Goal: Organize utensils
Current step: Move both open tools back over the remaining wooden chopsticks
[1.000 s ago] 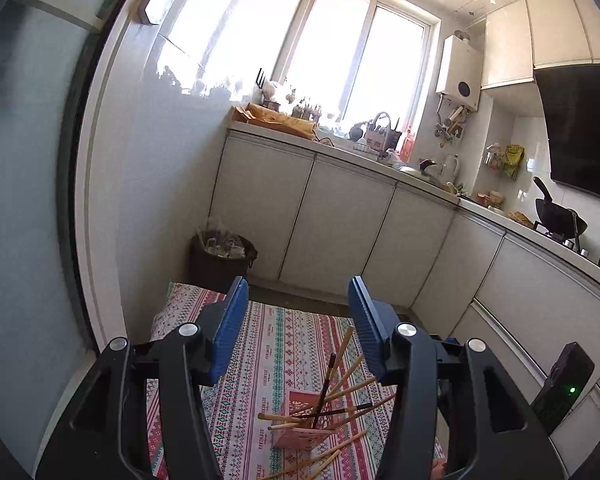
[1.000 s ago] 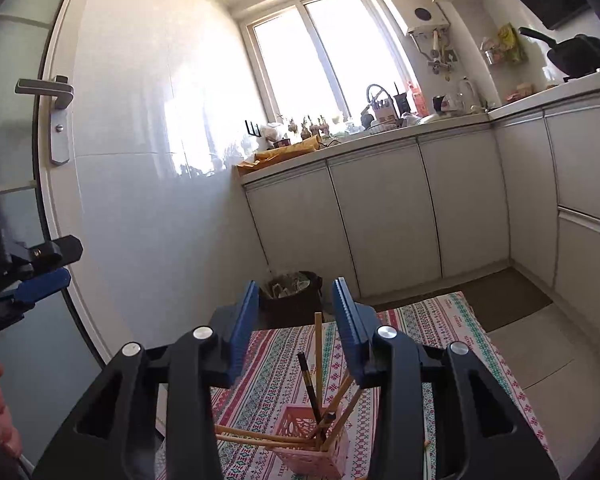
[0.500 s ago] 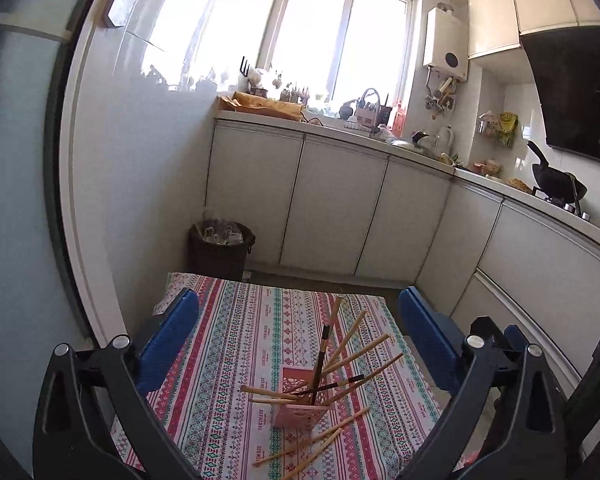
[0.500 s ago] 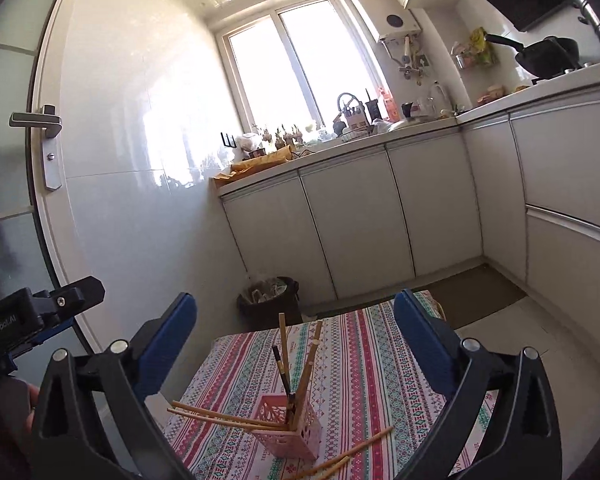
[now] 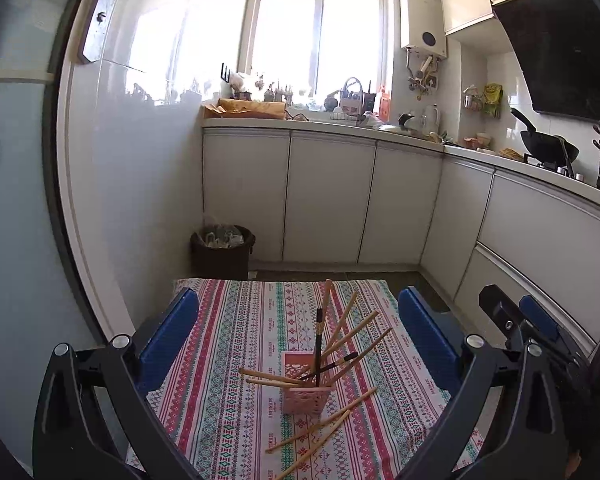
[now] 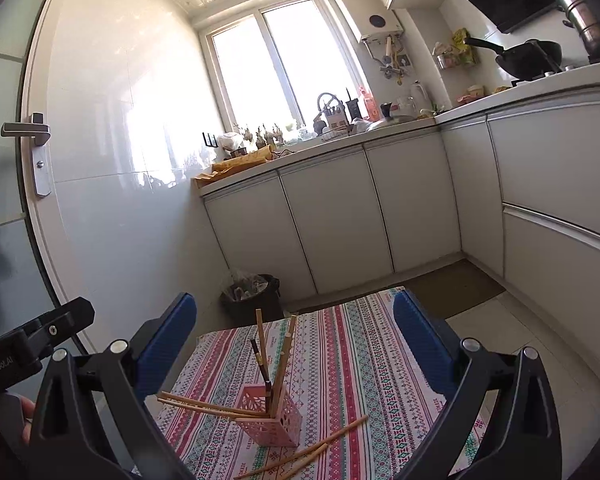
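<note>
Patterned tablecloth [image 5: 236, 360] under basket [image 5: 305, 398], chopsticks [image 5: 320, 420]

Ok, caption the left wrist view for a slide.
Open left tool above pink holder of chopsticks; loose chopsticks on striped cloth.

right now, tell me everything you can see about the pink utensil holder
The pink utensil holder is a small square basket, plastic by the look of it, with perforated lattice walls. It stands upright near the middle of the striped tablecloth. Several wooden chopsticks and a couple of dark ones lean out of it at scattered angles, some nearly flat across its rim. A few loose chopsticks lie on the cloth in front of it. Neither gripper touches it.
</note>
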`<act>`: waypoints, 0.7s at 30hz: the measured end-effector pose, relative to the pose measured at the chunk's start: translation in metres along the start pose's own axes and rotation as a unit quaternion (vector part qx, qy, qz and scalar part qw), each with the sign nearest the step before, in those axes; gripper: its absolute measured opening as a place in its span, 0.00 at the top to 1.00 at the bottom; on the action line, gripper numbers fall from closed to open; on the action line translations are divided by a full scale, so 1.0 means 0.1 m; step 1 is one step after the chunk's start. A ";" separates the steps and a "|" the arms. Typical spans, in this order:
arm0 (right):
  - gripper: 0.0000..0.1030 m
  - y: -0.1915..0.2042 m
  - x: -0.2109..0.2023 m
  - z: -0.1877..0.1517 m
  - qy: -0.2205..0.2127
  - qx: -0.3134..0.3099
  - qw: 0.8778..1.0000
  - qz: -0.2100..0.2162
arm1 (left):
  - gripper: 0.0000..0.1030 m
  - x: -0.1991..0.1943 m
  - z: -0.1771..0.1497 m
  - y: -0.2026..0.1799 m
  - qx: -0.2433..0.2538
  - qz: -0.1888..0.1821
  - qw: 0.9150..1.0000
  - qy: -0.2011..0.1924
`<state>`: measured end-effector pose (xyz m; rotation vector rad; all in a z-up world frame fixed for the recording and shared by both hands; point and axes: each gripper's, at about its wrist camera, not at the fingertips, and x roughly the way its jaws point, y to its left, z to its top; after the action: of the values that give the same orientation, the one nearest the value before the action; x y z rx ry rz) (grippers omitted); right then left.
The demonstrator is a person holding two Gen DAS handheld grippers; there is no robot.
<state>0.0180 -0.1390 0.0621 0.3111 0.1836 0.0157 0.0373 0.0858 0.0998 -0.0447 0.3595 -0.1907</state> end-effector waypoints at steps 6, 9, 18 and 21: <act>0.07 -0.09 -0.22 -0.05 0.004 0.014 1.000 -0.009 | 0.07 -0.12 -0.12 -0.15 0.032 -0.012 0.999 0.015; 0.07 -0.31 -0.38 -0.15 0.010 0.044 0.998 -0.036 | 0.07 -0.13 -0.25 -0.25 0.058 -0.055 0.996 0.047; 0.07 -1.48 -0.30 -0.53 0.124 0.199 0.967 -0.102 | 0.07 0.40 -1.51 -0.63 0.218 -0.176 0.921 0.270; 0.07 -1.62 -0.23 -0.62 0.146 0.229 0.958 -0.095 | 0.10 0.67 -1.86 -0.73 0.255 -0.126 0.914 0.289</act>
<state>-0.0179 -0.2756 -0.0409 0.7537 0.5138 -0.1756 0.0202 -0.0005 -0.0920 0.4947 0.8871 -0.5545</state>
